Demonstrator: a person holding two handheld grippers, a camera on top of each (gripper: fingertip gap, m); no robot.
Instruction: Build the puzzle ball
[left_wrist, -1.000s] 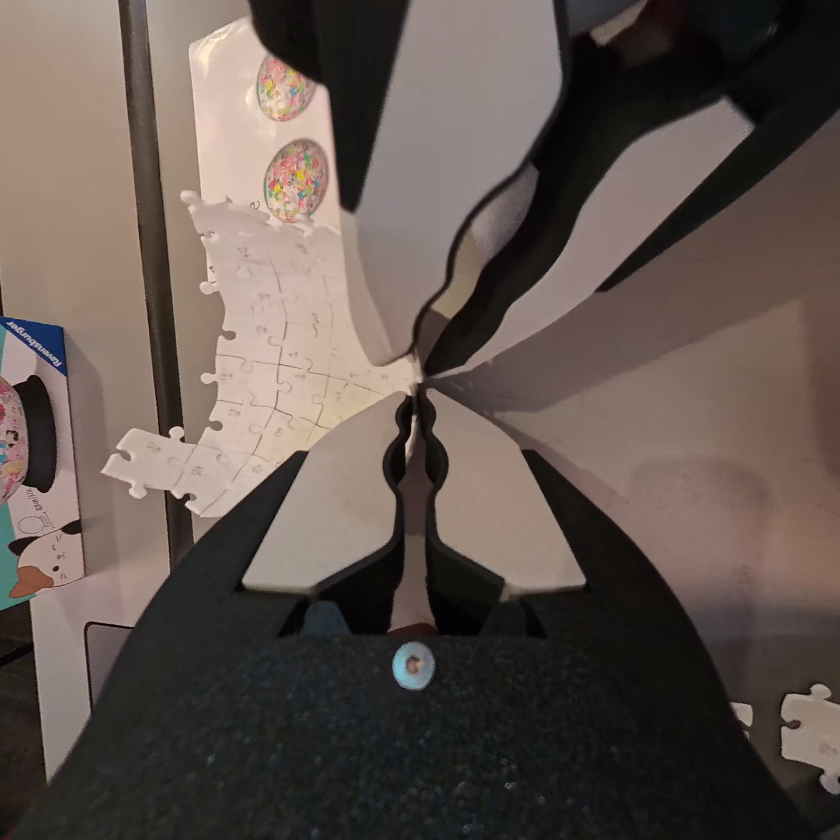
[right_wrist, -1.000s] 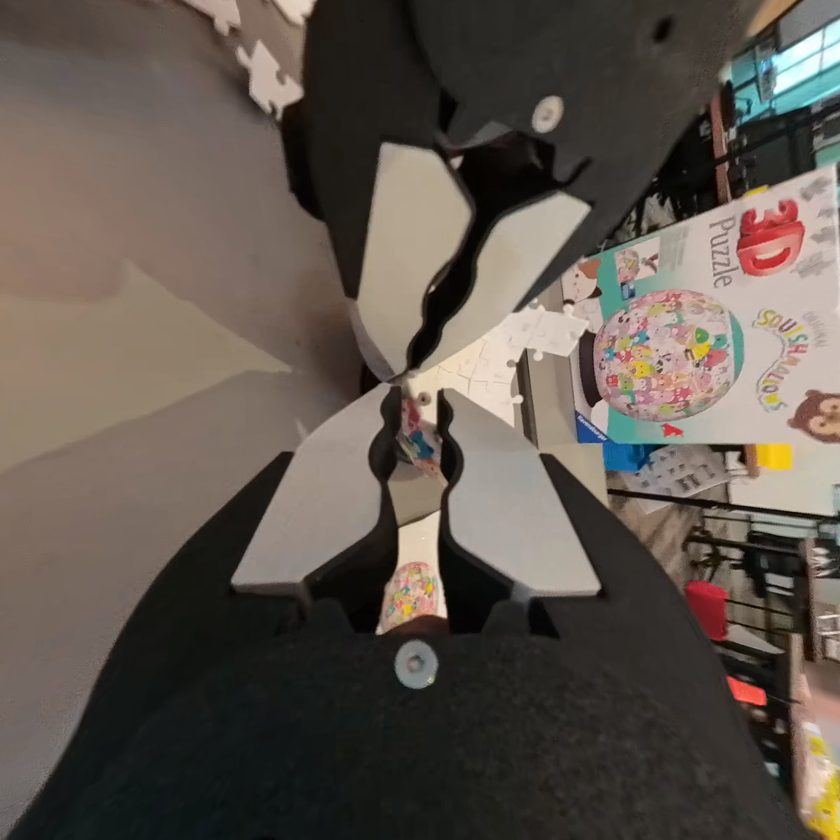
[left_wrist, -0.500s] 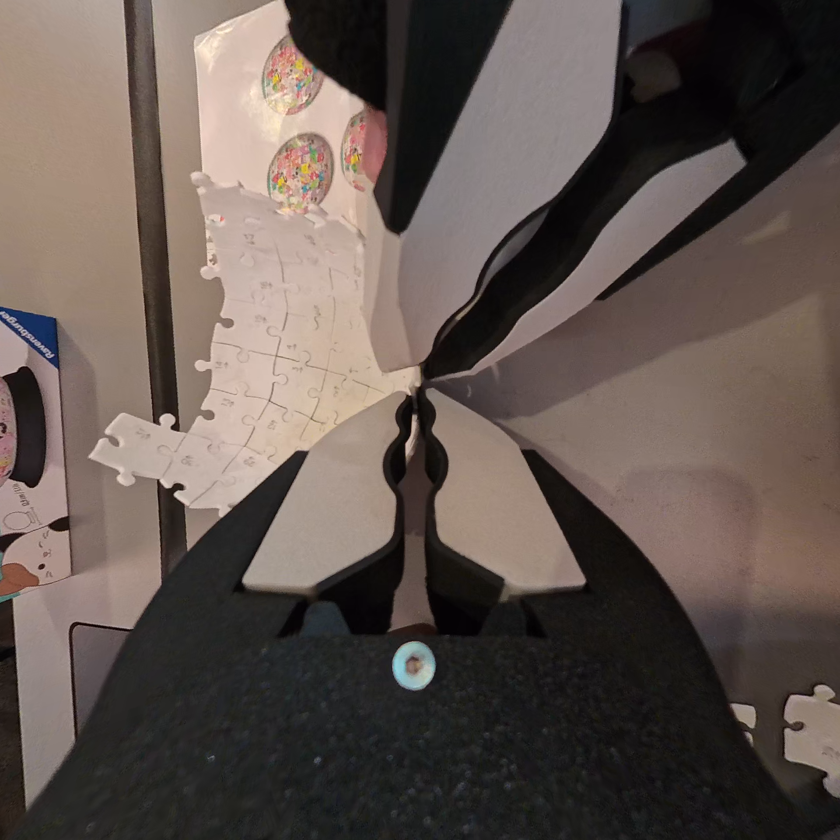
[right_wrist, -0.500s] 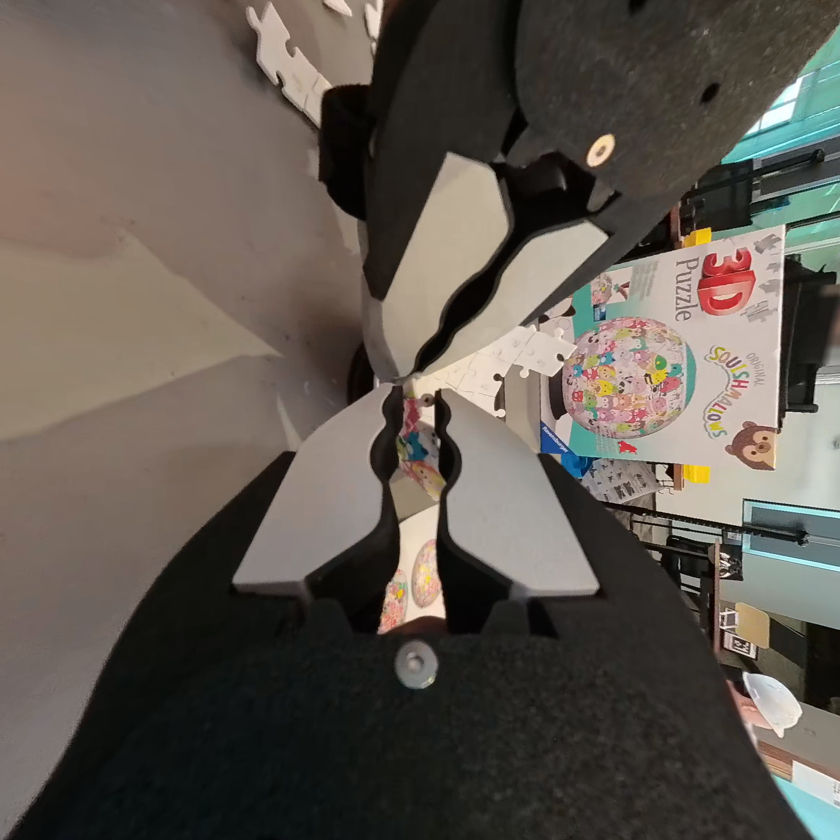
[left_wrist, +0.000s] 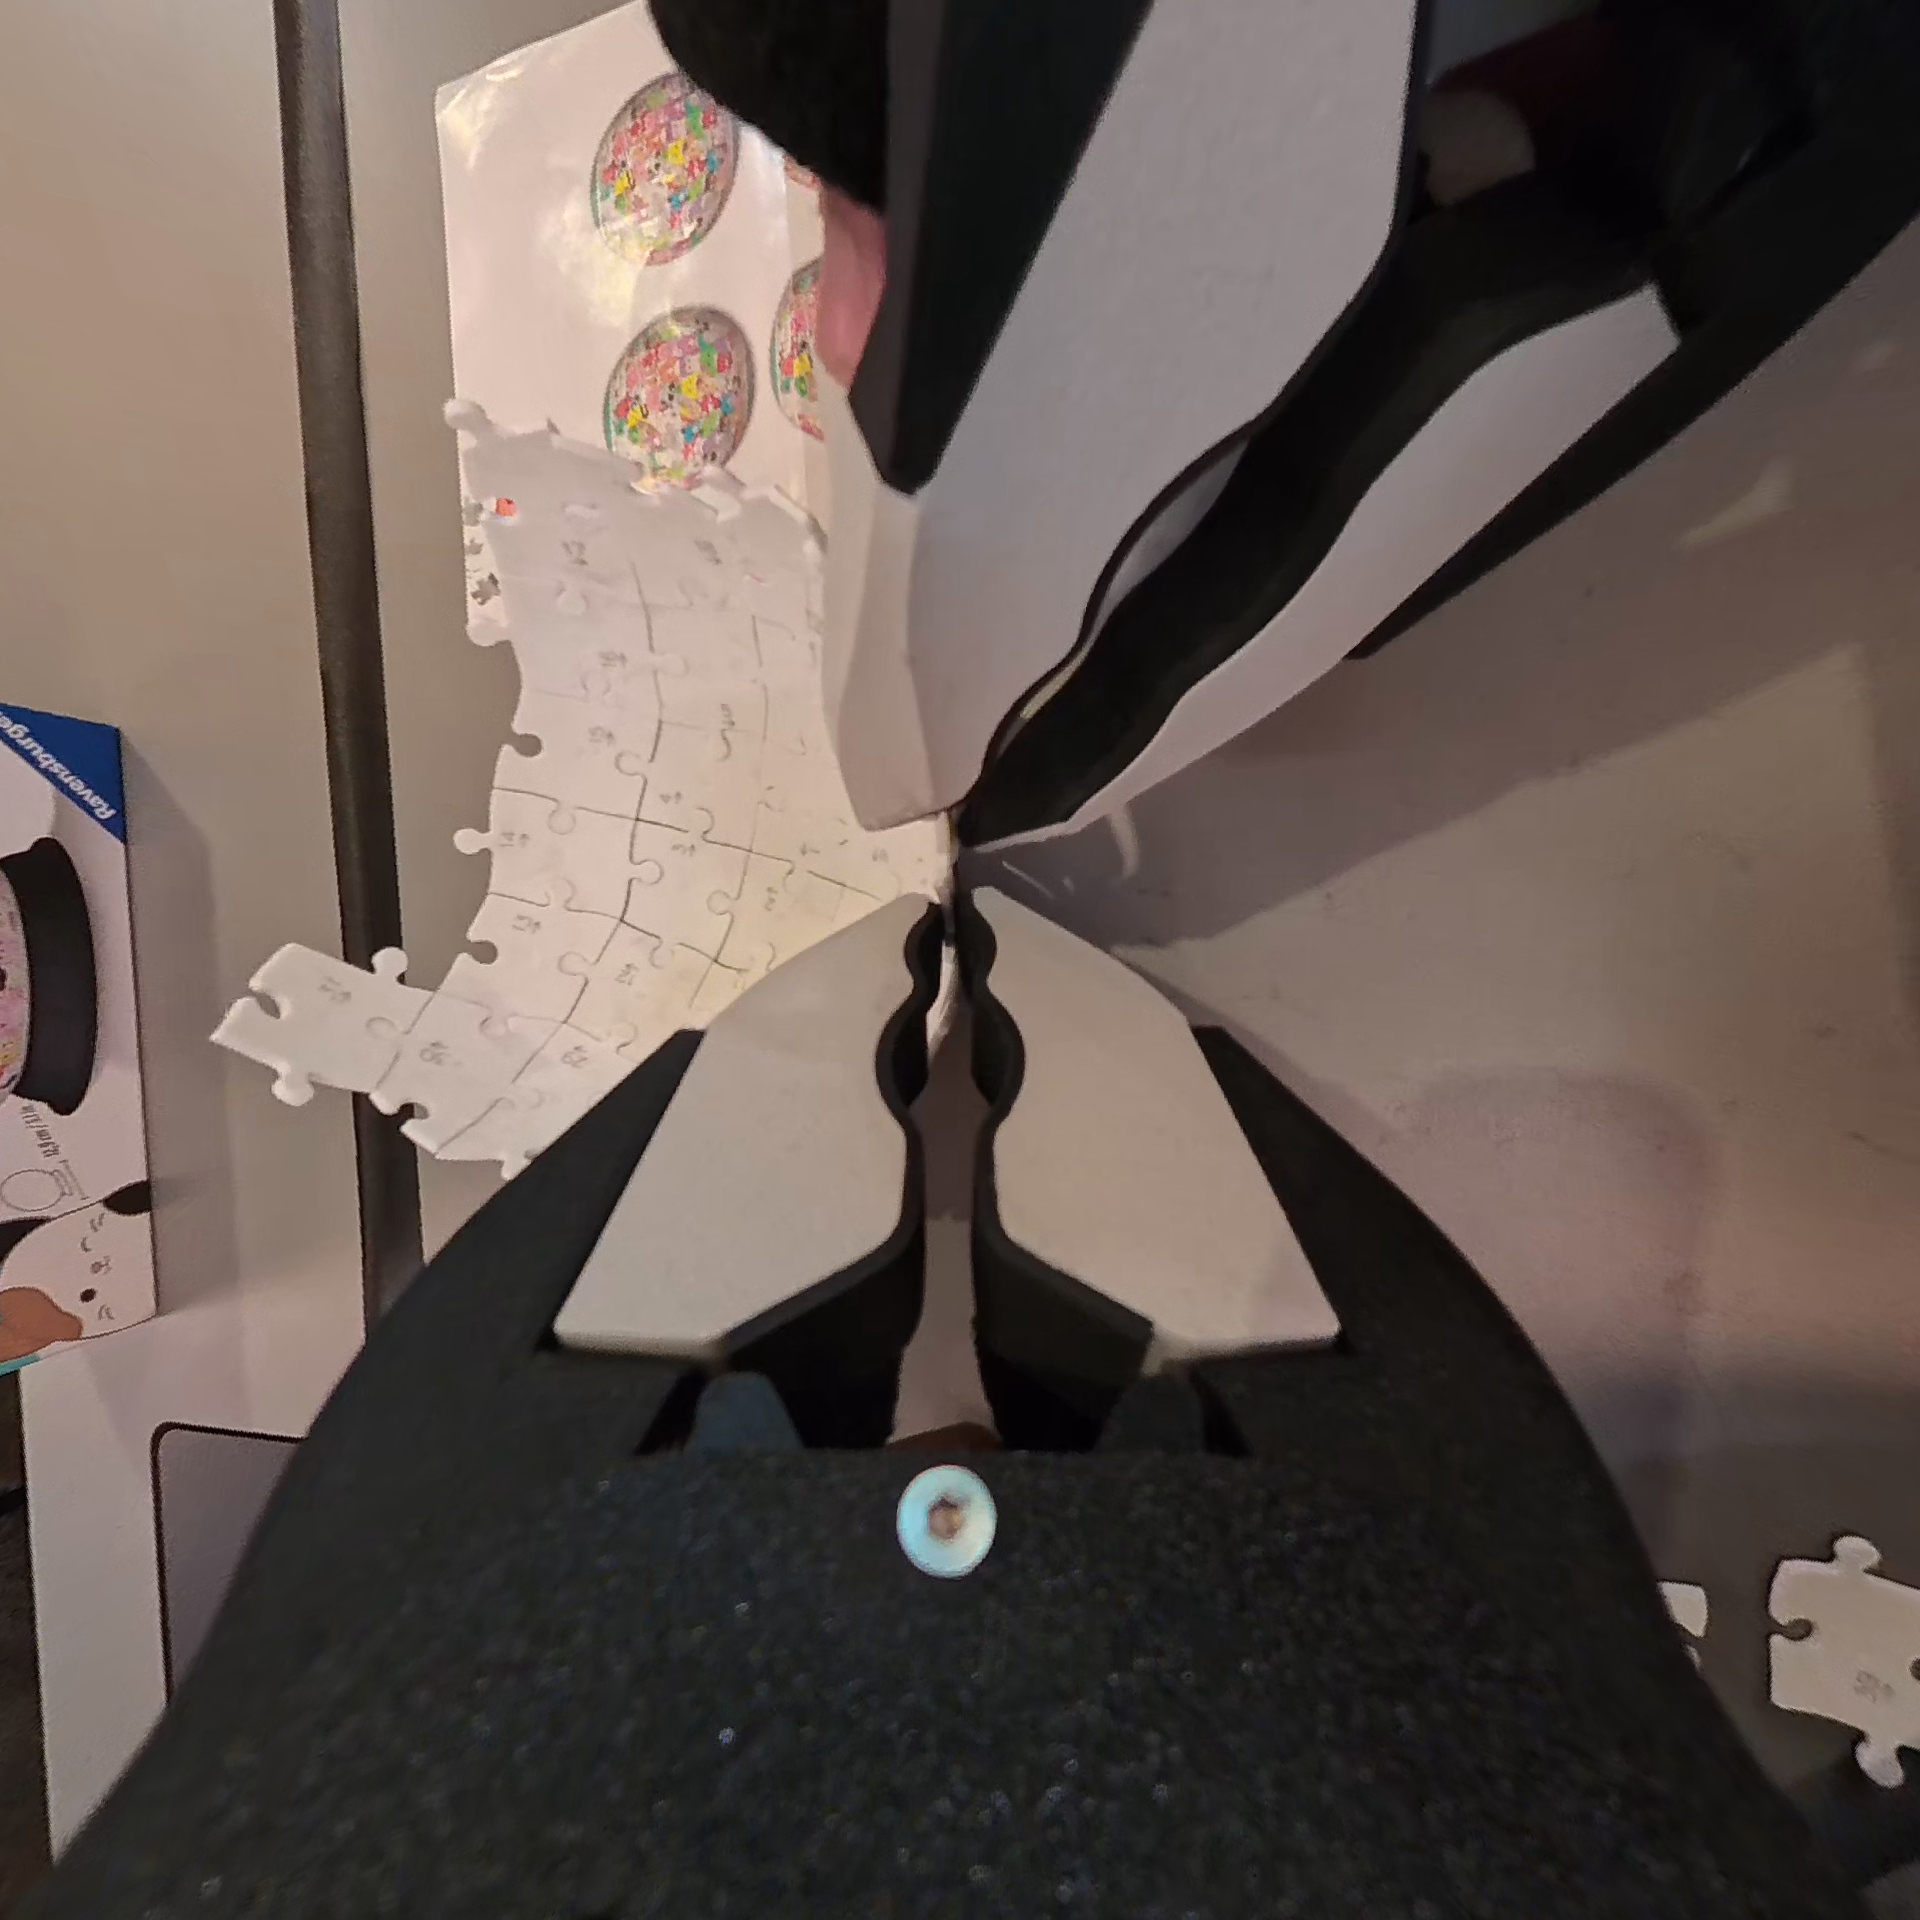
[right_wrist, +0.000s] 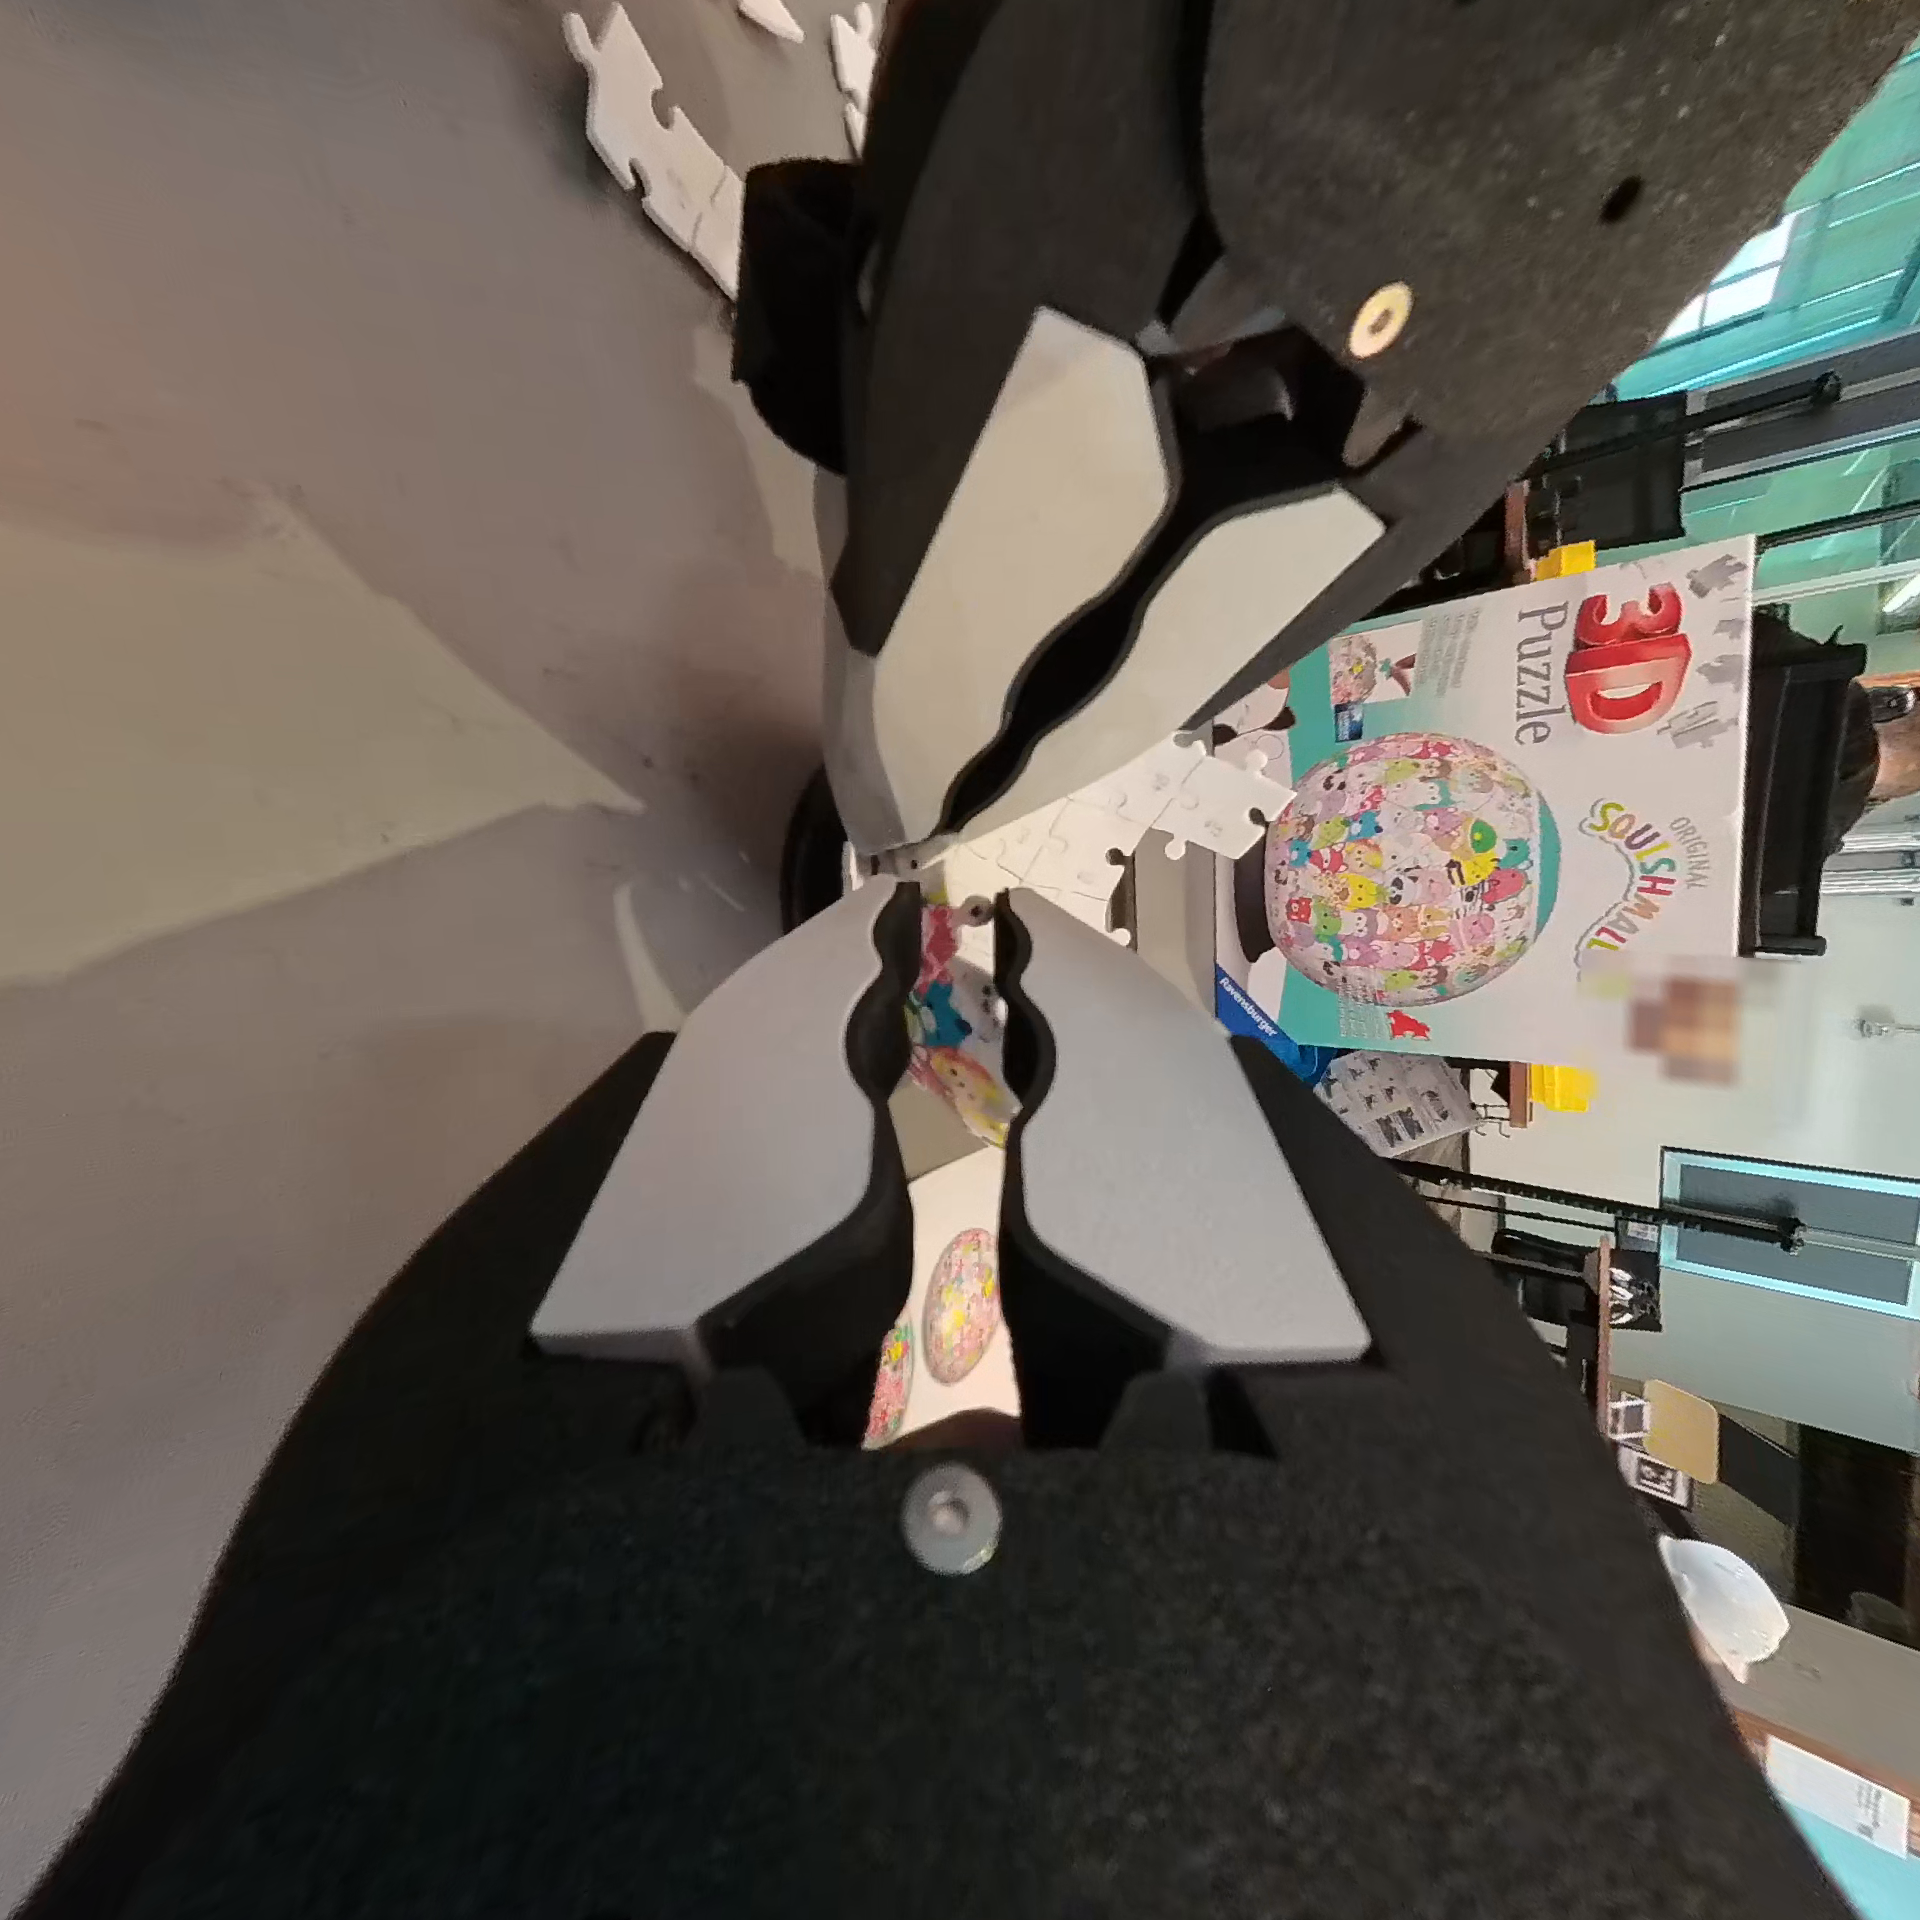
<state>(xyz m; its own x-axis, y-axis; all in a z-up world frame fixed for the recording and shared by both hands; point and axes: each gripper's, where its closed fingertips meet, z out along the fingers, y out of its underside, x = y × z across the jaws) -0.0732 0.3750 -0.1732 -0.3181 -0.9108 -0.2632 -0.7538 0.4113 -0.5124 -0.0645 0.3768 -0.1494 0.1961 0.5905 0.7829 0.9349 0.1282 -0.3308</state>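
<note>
Two grippers: left gripper (left_wrist: 948, 914) and right gripper (right_wrist: 940, 909) meet tip to tip, fingers clamped on the puzzle section's (left_wrist: 665, 821) near edge.
Section: curved, held aloft, spreading far-left.
Handling: light, joints fragile; grip edges.
Counter (left_wrist: 1558, 935): loose piece (left_wrist: 1839, 1652), near right.

White puzzle section (left_wrist: 665, 831) — black-and-grey gripper (left_wrist: 948, 914).

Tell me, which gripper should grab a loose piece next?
Probably the left gripper: loose pieces lie beside it, farther from the right gripper. Both pinch the puzzle section, so it must let go first.
</note>
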